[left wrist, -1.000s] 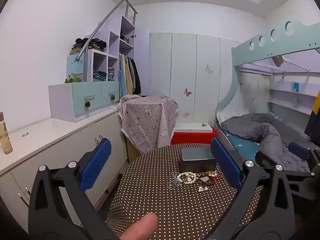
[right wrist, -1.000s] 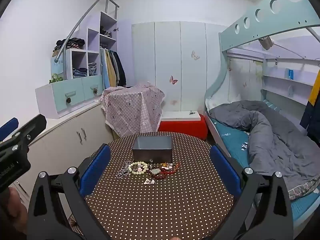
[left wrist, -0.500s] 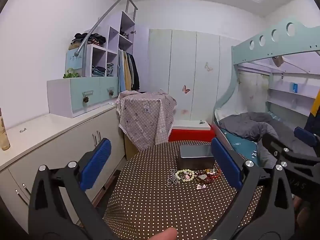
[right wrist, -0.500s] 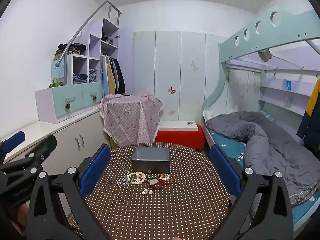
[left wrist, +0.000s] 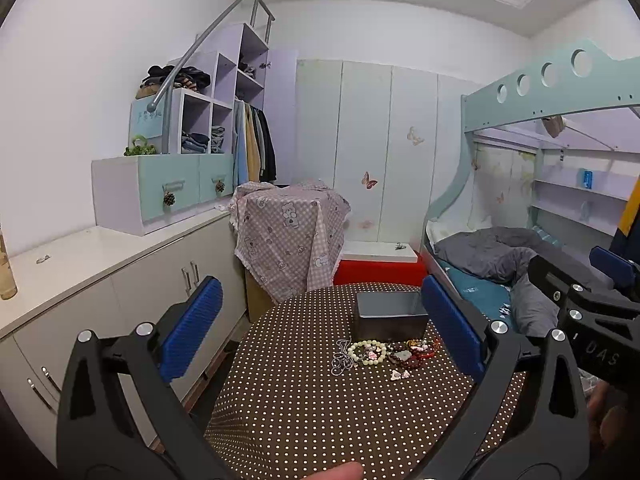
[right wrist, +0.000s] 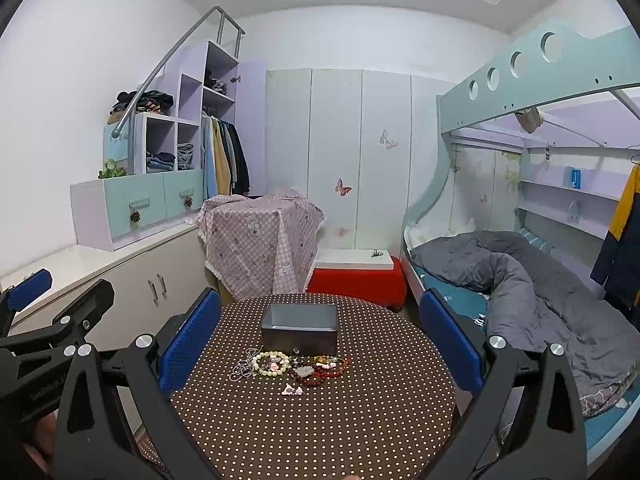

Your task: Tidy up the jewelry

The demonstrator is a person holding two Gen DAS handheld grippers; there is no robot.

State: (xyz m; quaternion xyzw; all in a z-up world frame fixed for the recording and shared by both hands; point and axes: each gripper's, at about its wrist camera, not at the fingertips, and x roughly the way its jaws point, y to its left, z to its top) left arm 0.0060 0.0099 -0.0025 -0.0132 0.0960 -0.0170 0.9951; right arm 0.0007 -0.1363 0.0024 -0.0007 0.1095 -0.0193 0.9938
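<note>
Box (right wrist: 299, 328) sitting on the round table (right wrist: 312, 420), toward its far side. Jewelry (right wrist: 290, 366) lying just in front of the box: chain at left, bead bracelets in the middle and right, small pieces (right wrist: 292, 391) nearer. Cabinet (right wrist: 132, 280) standing left of table, bed (right wrist: 520, 280) lying right.

Black tool (right wrist: 320, 336), blue pads (right wrist: 188, 340), silver screws

Dotted table (right wrist: 320, 420) – grey box (right wrist: 299, 330), jewelry (right wrist: 292, 366) on it

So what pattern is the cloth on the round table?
The tablecloth is dark brown with small pale polka dots, clearest in the right wrist view.
</note>
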